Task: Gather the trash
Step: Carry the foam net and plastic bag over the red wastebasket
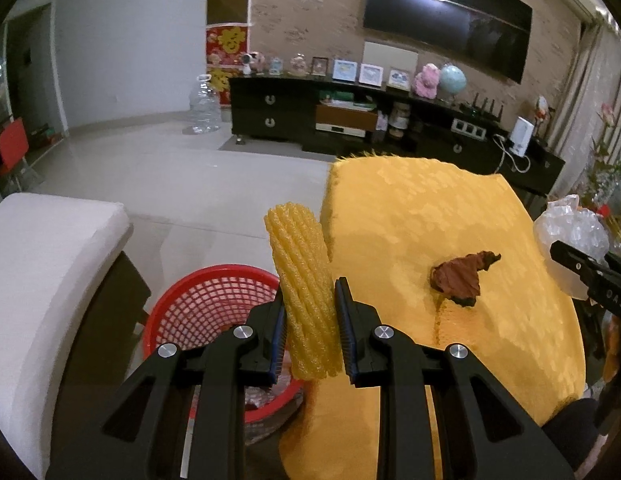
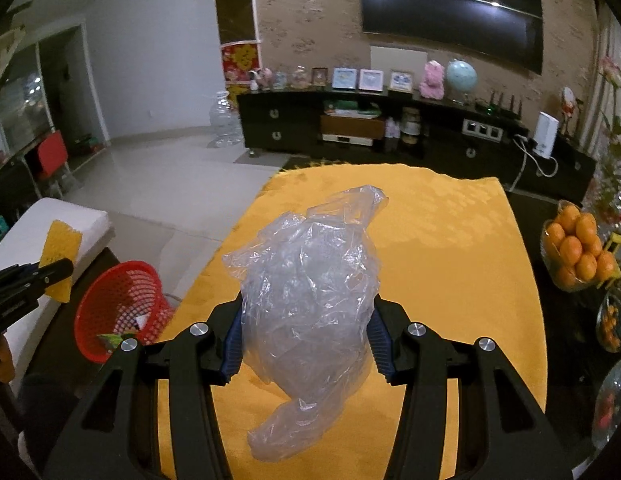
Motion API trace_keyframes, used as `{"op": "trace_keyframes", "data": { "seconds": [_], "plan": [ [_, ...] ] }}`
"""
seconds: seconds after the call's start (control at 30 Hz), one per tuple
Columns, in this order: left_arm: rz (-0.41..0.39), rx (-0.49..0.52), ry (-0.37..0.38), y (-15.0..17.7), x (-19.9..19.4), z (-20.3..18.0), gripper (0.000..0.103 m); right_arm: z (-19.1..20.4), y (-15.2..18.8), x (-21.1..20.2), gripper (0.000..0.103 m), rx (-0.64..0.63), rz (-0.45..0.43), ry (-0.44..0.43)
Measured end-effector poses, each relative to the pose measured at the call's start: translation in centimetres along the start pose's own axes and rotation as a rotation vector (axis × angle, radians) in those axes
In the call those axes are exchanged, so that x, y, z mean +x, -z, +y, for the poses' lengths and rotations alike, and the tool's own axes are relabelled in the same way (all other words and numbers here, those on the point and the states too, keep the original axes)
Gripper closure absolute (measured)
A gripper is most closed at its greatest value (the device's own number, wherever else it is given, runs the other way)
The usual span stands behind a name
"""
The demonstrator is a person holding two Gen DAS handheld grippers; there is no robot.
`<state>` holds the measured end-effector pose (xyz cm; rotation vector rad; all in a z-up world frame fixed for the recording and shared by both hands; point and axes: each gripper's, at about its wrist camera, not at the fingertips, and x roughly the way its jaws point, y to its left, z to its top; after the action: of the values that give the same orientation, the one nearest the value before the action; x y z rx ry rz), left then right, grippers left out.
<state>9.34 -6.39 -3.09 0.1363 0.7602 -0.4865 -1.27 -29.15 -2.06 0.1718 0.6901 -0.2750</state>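
The table (image 1: 450, 208), covered with a yellow cloth, still carried one brown crumpled scrap (image 1: 462, 278) near its middle, so the task was not finished. The red basket (image 1: 214, 308) stood on the floor beside the table, with some trash already inside. The right gripper (image 2: 304, 344) was clamped on a crumpled clear plastic bag (image 2: 310, 280) above the table. The left gripper (image 1: 310, 340) was closed on a yellow foam net (image 1: 306, 296) at the table's edge, over the basket.

The left claw (image 1: 310, 320) points slantwise downward, jaws clamped tight, while the right claw (image 2: 306, 336) tilts likewise, its jaws gripping wider apart.
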Motion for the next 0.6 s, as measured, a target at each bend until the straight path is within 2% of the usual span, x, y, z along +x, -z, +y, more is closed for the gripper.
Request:
{"op": "trace_keyframes", "data": {
  "seconds": [0.6],
  "plan": [
    [0.002,-0.087,-0.078,0.8,-1.0,4.4,0.081,7.0,-1.7,1.5,0.053,-0.096,0.013,-0.124]
  ]
}}
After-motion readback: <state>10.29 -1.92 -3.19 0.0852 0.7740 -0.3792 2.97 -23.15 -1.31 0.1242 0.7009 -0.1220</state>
